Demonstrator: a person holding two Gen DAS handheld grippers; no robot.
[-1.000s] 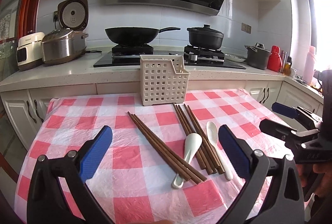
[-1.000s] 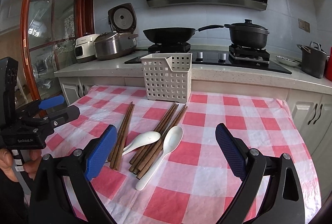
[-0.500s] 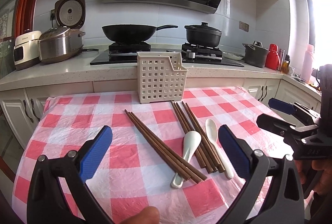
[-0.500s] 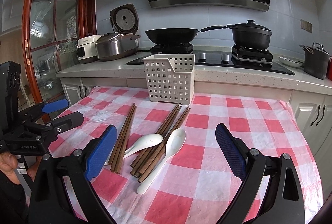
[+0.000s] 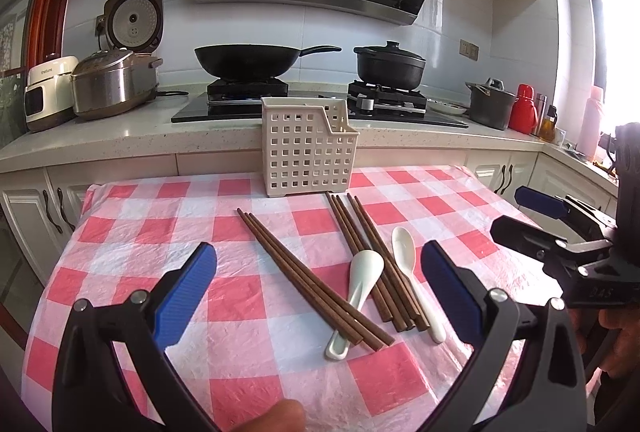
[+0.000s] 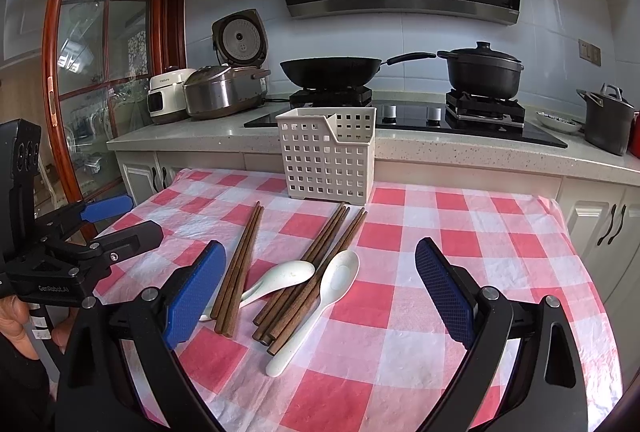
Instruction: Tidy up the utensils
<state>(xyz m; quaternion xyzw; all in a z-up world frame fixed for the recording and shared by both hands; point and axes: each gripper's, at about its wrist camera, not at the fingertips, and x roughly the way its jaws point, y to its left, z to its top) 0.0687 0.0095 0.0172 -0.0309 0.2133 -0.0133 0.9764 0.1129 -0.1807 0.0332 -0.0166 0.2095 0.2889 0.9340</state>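
Checked cloth covers our table (image 5: 132,272), where two bundles of chopsticks (image 5: 312,276) and two white spoons (image 5: 408,272) lie loose before the slotted basket (image 5: 308,156), so sorting remains while we hold our left gripper (image 5: 316,292) and right gripper (image 6: 320,296) spread wide, carrying nothing.

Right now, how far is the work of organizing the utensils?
No utensil shows inside the white basket. The chopsticks and both spoons lie loose on the checked cloth. The left claw and right claw hover open, holding nothing. All utensils remain to be sorted.
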